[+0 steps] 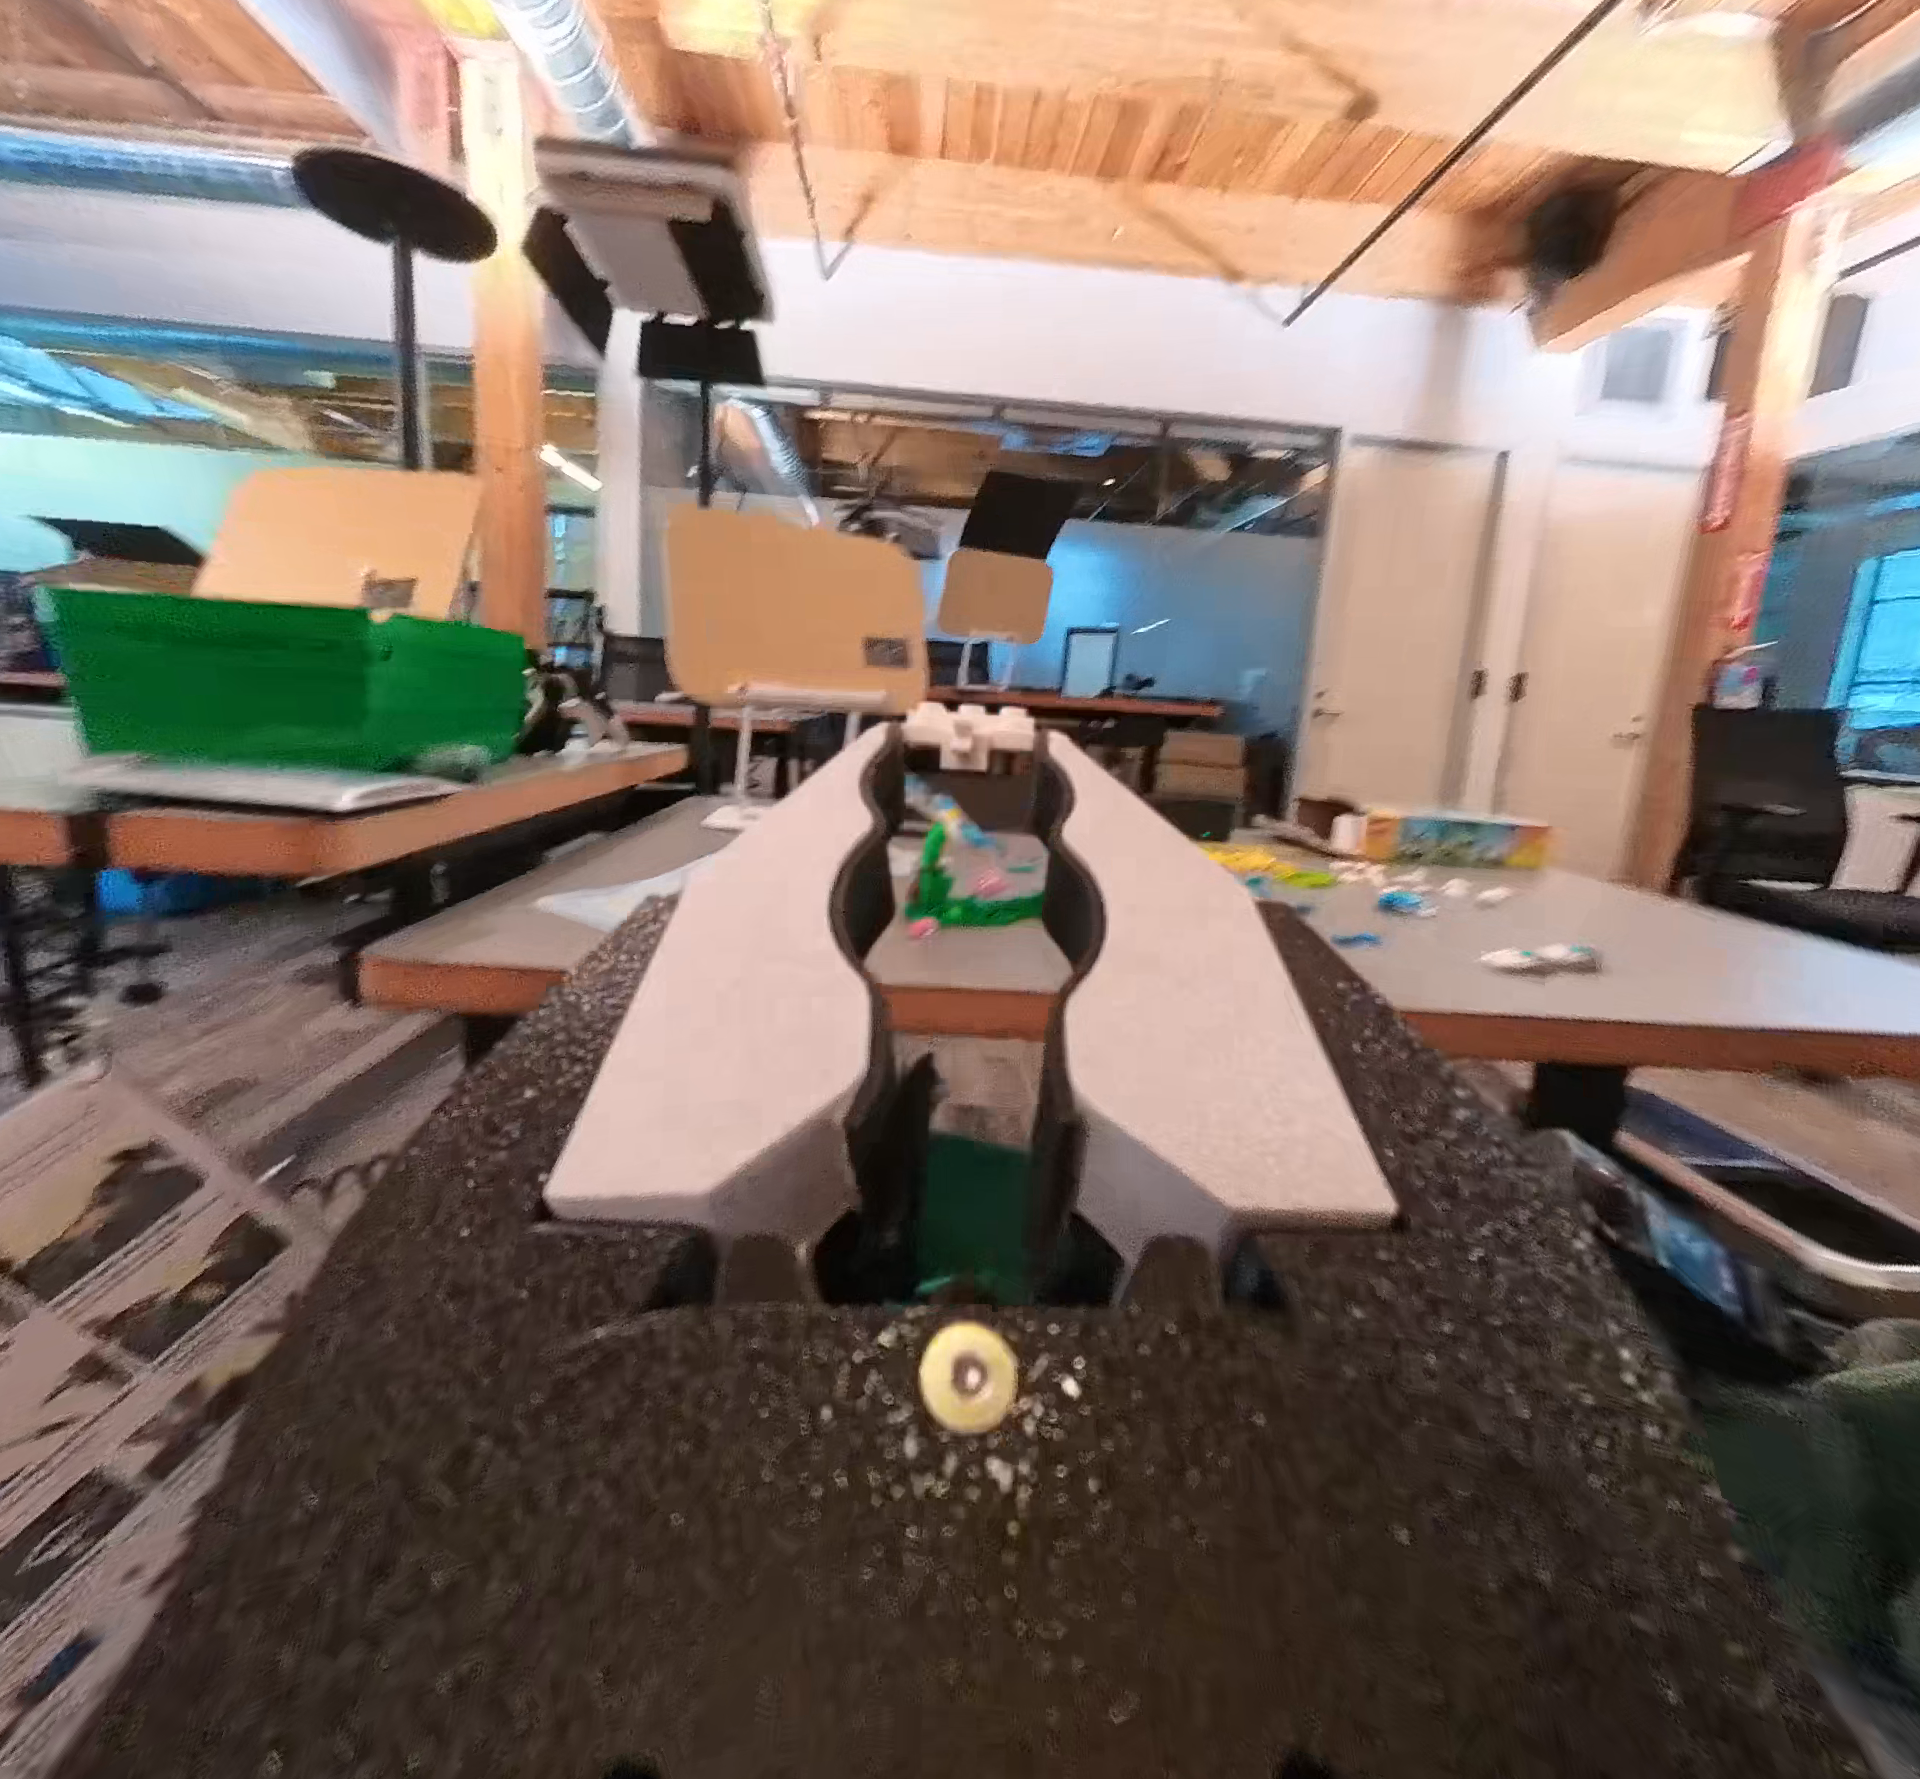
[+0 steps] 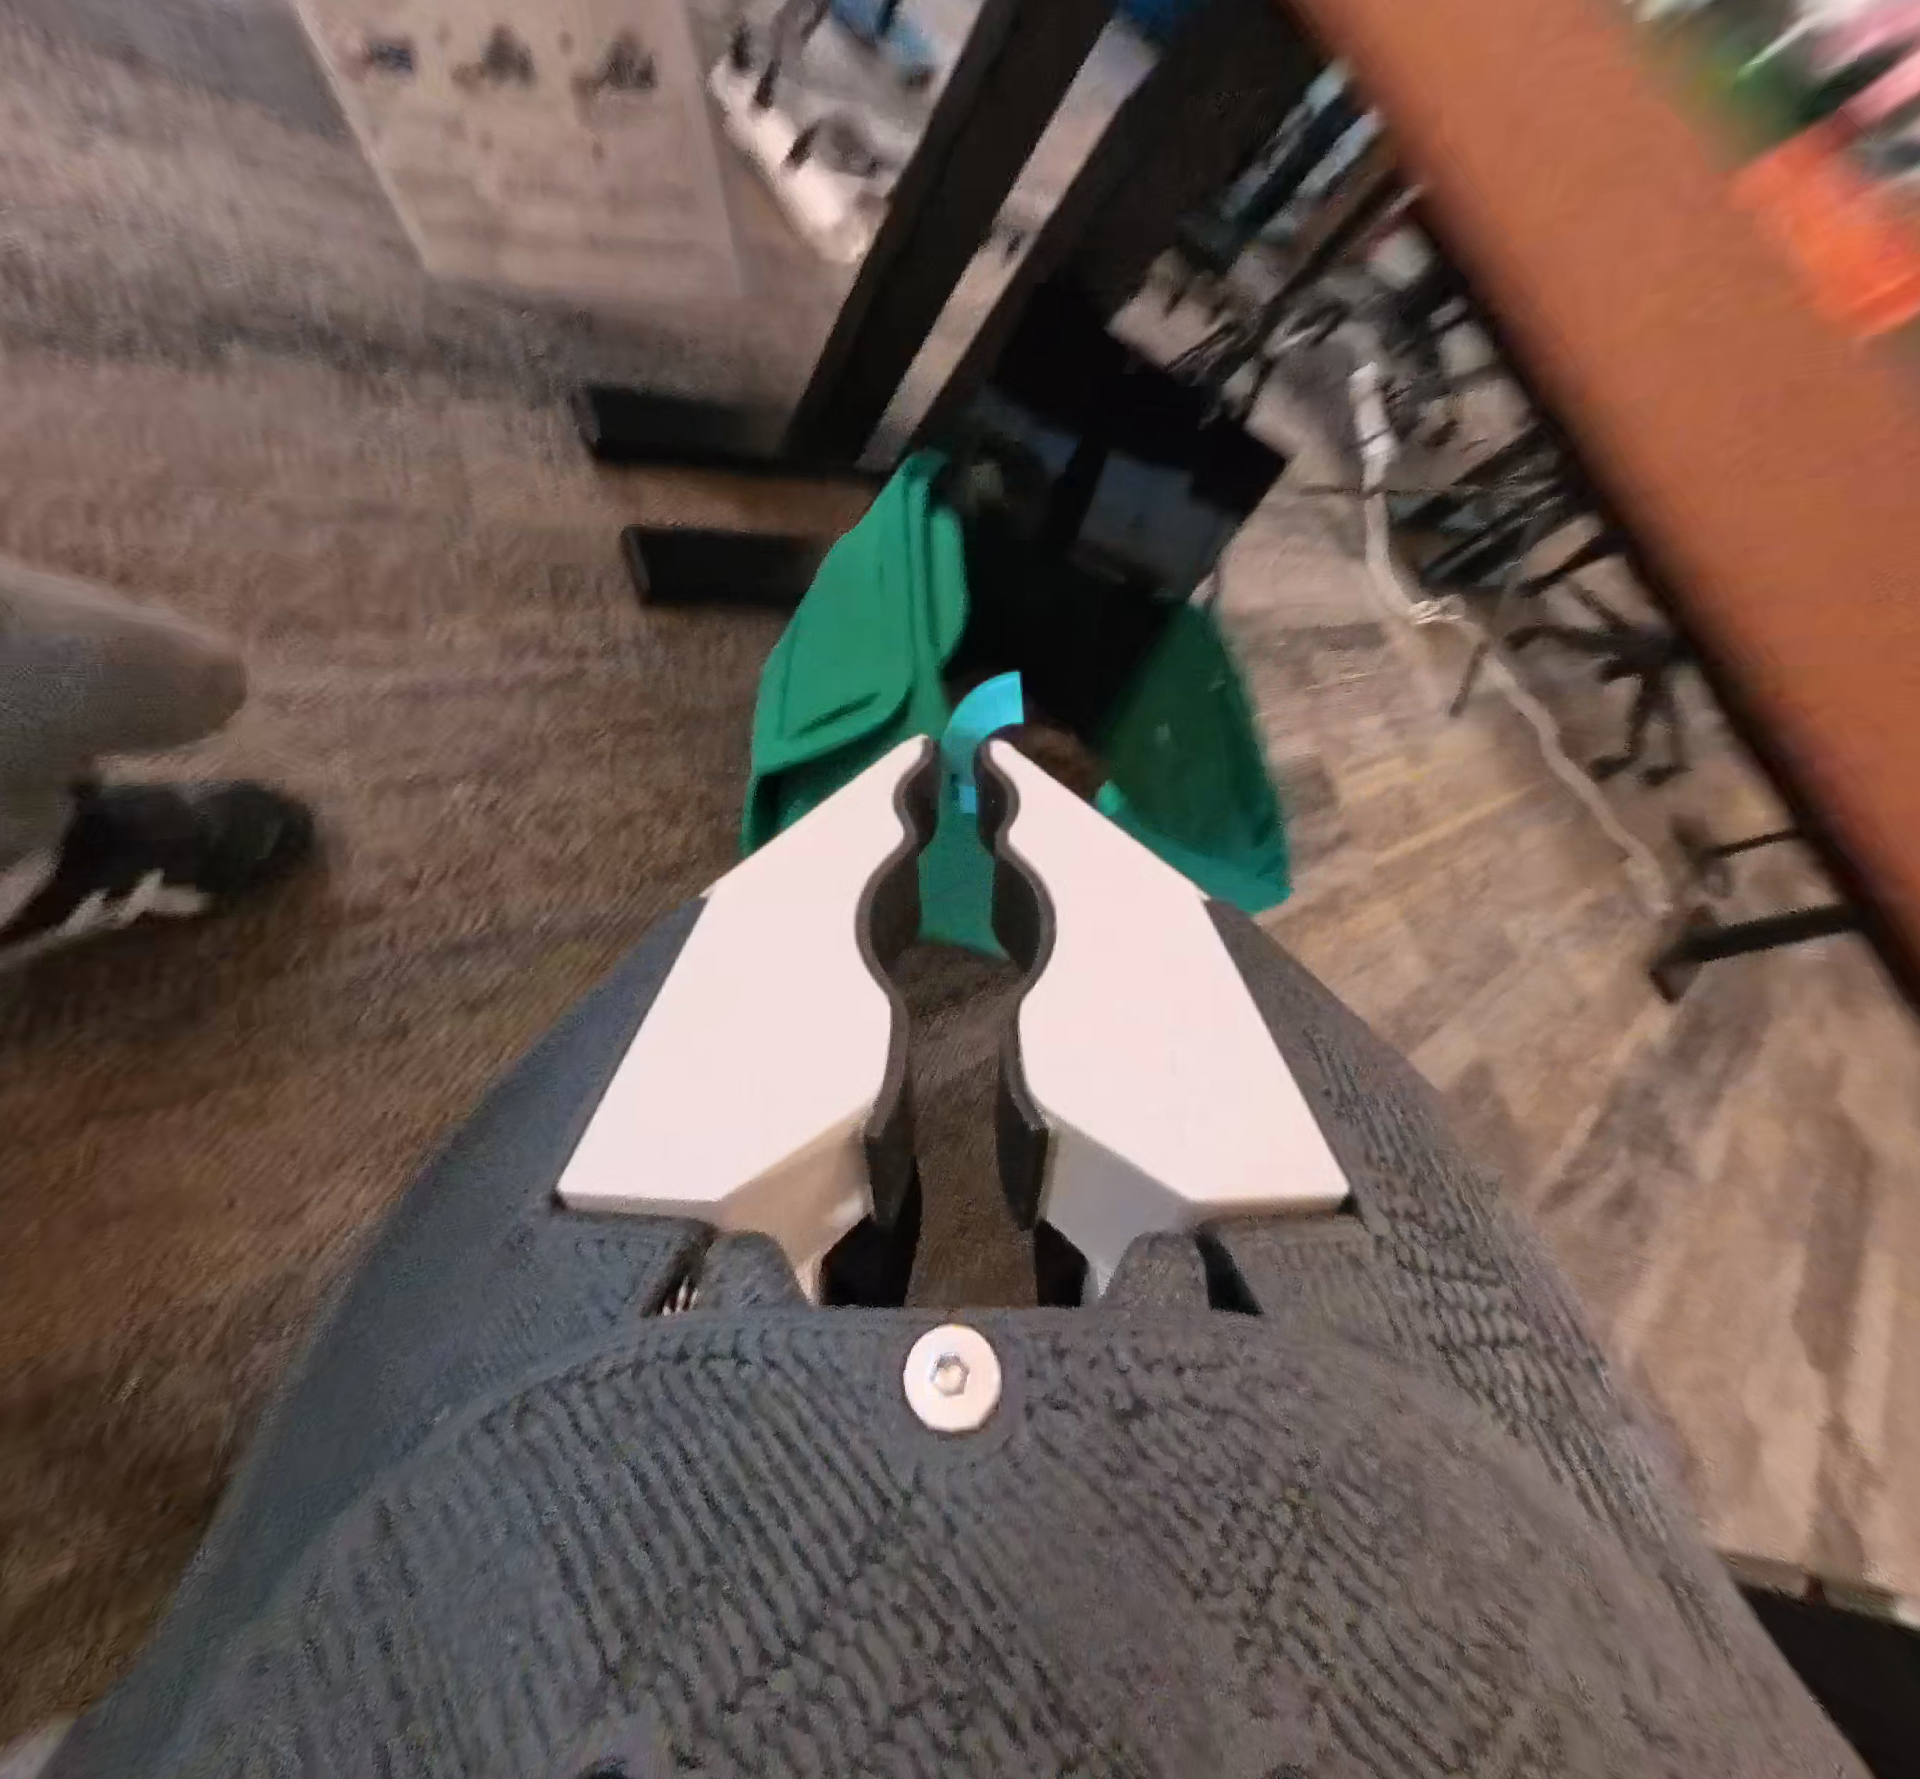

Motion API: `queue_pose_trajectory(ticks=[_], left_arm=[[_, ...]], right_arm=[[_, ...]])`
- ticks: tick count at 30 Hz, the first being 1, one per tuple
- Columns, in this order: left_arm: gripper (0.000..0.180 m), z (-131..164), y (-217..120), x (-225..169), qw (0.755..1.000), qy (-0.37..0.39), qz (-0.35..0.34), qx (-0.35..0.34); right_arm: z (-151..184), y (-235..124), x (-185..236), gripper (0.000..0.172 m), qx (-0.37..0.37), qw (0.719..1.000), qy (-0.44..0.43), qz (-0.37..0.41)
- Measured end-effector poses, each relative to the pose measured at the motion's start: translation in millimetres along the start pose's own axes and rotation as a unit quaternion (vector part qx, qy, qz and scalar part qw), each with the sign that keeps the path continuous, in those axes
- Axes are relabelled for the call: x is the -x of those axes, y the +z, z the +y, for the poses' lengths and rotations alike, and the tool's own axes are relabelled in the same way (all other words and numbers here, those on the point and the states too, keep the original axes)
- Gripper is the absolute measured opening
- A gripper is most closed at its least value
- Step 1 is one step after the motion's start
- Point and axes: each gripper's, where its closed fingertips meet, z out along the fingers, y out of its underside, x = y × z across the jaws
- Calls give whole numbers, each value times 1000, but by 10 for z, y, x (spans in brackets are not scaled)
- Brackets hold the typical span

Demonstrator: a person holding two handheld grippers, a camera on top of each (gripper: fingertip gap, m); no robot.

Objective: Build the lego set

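Left tongs clamp white brick; right tongs pinch curved, seemingly plastic, turquoise piece.

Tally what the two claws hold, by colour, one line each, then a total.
White: 1, a white toy brick piece clamped at the tips of the left claw.
Light blue: 1, a curved light-blue piece pinched at the tips of the right claw, above a green bag on the floor.
Total: 2

Grey table w/ scattered toy bricks, box; carpet floor w/ green bag.
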Motion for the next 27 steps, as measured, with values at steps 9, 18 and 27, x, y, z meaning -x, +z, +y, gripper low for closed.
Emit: queue_pose_trajectory(ticks=[9, 18, 27], left_arm=[[22, -332, 271, -594, 994, -34, 105, -28], [22, 619, 953, -898, 990, 0, 137, 36], [22, 863, 2248, -1549, 977, 0, 211, -20]], right_arm=[[-1267, -1697, -1392, 6, -190, 946, 26, 263], [-773, -2568, -2767, 6, -278, 858, 87, 422], [-394, -2558, -3635, 6, -263, 859, 81, 432]])
